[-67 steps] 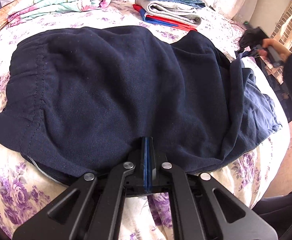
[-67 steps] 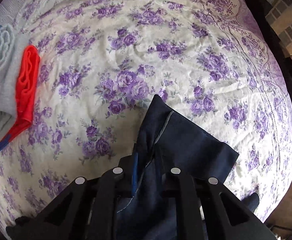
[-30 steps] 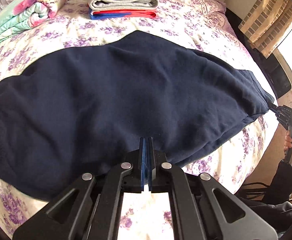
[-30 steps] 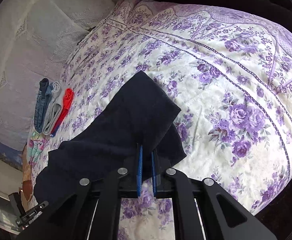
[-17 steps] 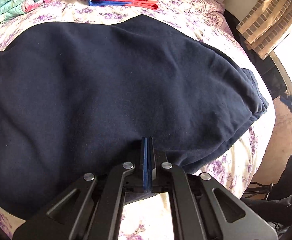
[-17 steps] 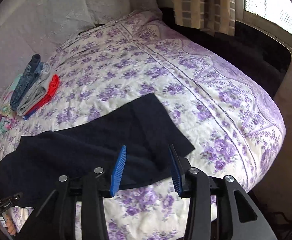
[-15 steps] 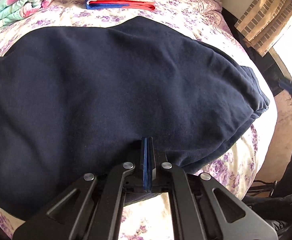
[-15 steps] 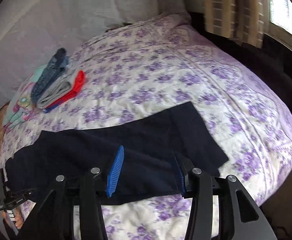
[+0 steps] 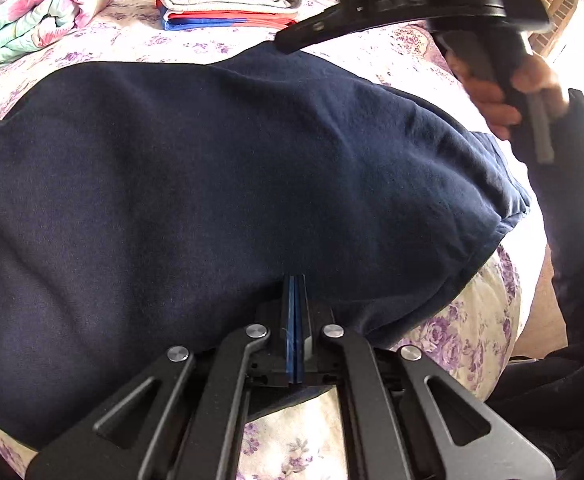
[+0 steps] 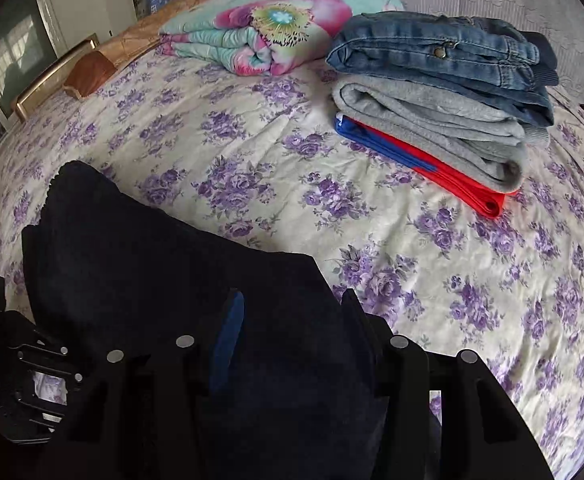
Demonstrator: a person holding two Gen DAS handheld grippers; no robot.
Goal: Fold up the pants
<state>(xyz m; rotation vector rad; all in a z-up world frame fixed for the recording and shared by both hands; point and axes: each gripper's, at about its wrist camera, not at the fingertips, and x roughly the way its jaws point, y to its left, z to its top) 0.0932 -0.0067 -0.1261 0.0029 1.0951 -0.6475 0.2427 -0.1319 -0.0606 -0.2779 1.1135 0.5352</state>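
Dark navy pants (image 9: 219, 184) lie spread across the floral bed sheet (image 9: 480, 320). My left gripper (image 9: 295, 280) is shut on the near edge of the pants. In the right wrist view the pants (image 10: 139, 264) lie below my right gripper (image 10: 292, 300), which is open and empty above them, its blue pads apart. The right gripper also shows in the left wrist view (image 9: 412, 4), held in a hand over the far right of the pants. The left gripper shows at the lower left of the right wrist view (image 10: 31, 380).
A stack of folded clothes (image 10: 444, 92), jeans on grey on red and blue, sits at the back of the bed. A folded floral blanket (image 10: 267, 36) lies left of it. A wooden bed frame edge (image 10: 51, 76) is at the far left.
My right gripper let go of the pant leg end, opened, and swung over to above the middle of the pants. My left gripper stays shut on the near edge.
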